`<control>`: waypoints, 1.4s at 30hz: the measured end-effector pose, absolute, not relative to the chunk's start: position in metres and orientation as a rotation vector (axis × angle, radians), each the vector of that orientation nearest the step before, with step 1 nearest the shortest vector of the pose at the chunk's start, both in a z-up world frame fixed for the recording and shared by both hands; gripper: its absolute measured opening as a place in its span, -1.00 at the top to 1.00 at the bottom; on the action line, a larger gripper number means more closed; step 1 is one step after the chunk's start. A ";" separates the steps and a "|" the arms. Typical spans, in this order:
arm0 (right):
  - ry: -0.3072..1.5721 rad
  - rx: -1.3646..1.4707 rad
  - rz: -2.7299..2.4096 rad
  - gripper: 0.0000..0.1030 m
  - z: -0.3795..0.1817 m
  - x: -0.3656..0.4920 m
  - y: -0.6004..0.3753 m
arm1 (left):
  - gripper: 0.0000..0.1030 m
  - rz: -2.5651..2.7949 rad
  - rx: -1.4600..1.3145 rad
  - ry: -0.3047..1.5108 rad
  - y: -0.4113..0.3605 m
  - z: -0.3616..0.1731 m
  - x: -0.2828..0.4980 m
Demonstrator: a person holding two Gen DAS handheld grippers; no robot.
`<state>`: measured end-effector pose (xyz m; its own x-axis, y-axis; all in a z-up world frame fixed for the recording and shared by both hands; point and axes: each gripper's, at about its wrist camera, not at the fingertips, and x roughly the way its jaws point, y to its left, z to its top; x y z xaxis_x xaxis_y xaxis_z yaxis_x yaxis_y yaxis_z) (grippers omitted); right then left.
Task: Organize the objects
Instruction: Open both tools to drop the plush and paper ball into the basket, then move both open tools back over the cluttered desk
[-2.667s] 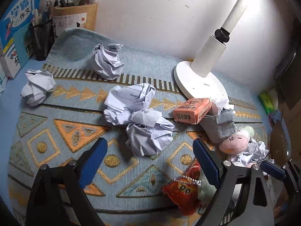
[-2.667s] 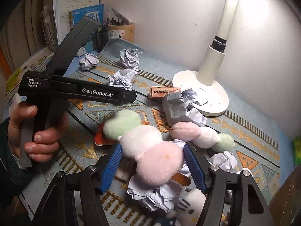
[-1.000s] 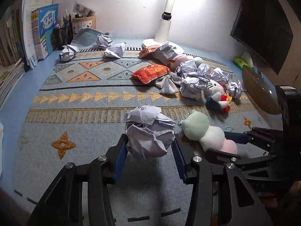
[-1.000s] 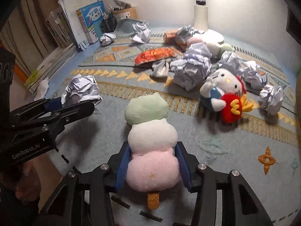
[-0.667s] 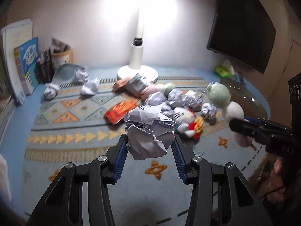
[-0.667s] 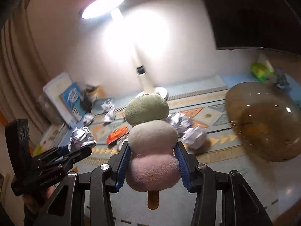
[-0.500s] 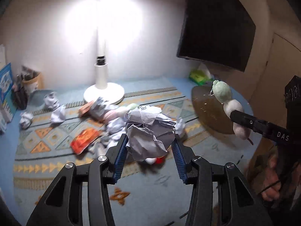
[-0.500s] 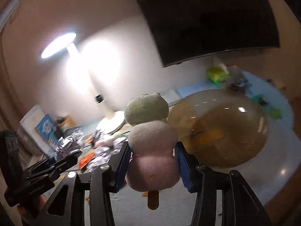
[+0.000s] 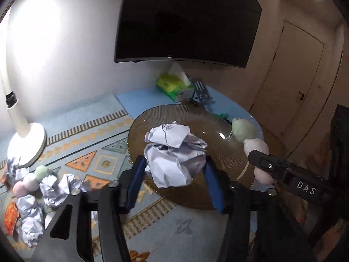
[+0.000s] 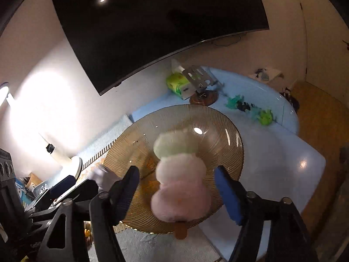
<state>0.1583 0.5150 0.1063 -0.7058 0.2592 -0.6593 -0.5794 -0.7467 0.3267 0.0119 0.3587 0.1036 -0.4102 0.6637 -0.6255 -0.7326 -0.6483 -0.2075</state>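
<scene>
My left gripper [image 9: 173,179] has just opened: its jaws stand apart from a crumpled white paper ball [image 9: 174,152], which hangs between them above the brown ribbed glass plate [image 9: 229,152]. My right gripper [image 10: 176,191] is open too. The plush dango skewer [image 10: 178,174], green, white and pink balls, is blurred between the spread jaws over the same plate [image 10: 224,135]. In the left wrist view the skewer [image 9: 250,139] shows beside the right gripper's black body.
More paper balls [image 9: 54,187], a second dango plush [image 9: 28,180] and an orange packet [image 9: 9,216] lie on the patterned mat at left. A white lamp base [image 9: 28,142], a green tissue box [image 9: 172,85], a metal stand [image 10: 199,80] and a dark monitor are behind.
Both grippers swung right from the mat to above the glass plate. Both jaws, shut on the paper ball and the dango plush before, have spread open; the plush is blurred, dropping.
</scene>
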 end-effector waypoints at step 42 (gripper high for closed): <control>0.208 -1.253 3.142 -0.70 0.008 0.030 0.163 | -0.97 2.842 -1.117 -0.347 -0.078 0.027 -0.022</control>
<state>0.0297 0.1628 0.0080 -0.7002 -0.2715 -0.6603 0.1823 -0.9622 0.2024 -0.0218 -0.0778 0.0266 -0.7337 0.1453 -0.6638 0.0186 -0.9722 -0.2334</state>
